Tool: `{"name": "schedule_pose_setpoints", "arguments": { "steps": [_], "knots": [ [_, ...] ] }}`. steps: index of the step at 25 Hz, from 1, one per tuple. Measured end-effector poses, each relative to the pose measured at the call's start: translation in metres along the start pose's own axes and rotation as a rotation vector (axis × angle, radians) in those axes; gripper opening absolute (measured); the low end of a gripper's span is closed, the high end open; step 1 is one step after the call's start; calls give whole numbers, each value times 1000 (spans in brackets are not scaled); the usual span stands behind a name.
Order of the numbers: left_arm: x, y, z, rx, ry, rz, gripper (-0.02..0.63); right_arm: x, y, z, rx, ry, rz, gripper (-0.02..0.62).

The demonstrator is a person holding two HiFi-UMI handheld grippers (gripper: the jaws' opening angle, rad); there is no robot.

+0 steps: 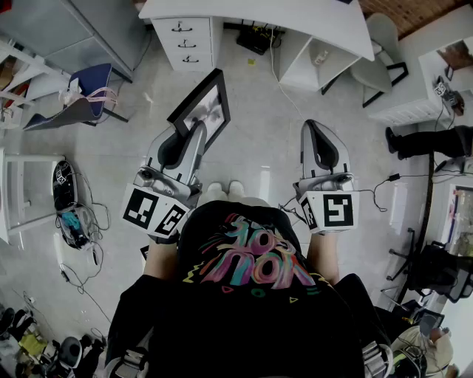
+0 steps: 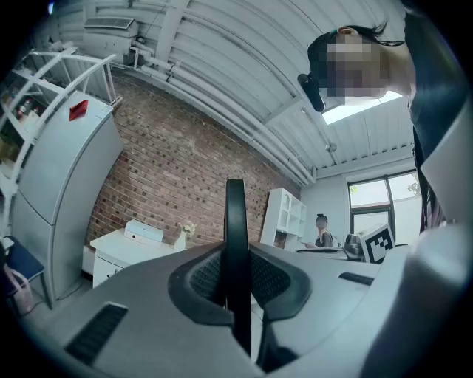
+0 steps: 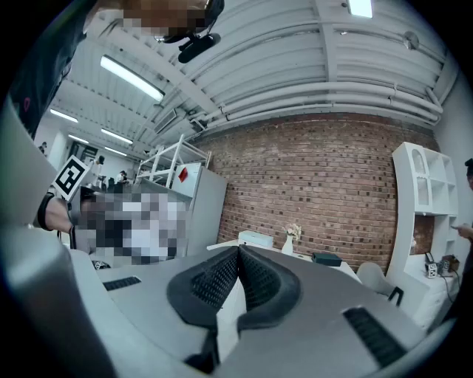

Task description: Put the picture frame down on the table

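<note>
A black picture frame with a grey photo in it is held up in the air by its lower edge, with my left gripper shut on it. In the left gripper view the frame shows edge-on as a thin dark bar clamped between the ribbed pads. My right gripper hangs at the same height to the right, shut with nothing in it; its pads meet at the tips. A white table with drawers stands ahead across the floor.
A blue chair stands at the left, a white shelf unit beside it. Cables and a helmet lie on the floor at the left. A second white desk and a person's legs are at the right.
</note>
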State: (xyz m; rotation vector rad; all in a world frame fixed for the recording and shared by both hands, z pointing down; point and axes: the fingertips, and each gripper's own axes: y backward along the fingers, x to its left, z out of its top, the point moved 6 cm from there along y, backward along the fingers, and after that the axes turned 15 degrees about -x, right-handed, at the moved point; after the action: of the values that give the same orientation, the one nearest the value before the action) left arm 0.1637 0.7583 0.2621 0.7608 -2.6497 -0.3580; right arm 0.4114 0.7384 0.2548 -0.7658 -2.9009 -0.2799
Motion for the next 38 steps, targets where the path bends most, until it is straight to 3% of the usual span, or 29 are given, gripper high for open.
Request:
{"name": "schedule_pose_setpoints", "arguments": {
  "steps": [10, 20, 25, 38],
  "knots": [
    [-28, -12, -14, -8, -12, 14, 49, -26, 21, -8, -7, -36, 11, 17],
    [-16, -21, -22, -27, -13, 60, 49, -37, 5, -24, -4, -49, 49, 17],
    [22, -58, -31, -24, -9, 65, 49, -54, -42, -41, 11, -56, 43, 17],
    [182, -177, -25, -3, 11, 62, 49, -78, -232, -76, 59, -72, 32, 17]
  ]
}}
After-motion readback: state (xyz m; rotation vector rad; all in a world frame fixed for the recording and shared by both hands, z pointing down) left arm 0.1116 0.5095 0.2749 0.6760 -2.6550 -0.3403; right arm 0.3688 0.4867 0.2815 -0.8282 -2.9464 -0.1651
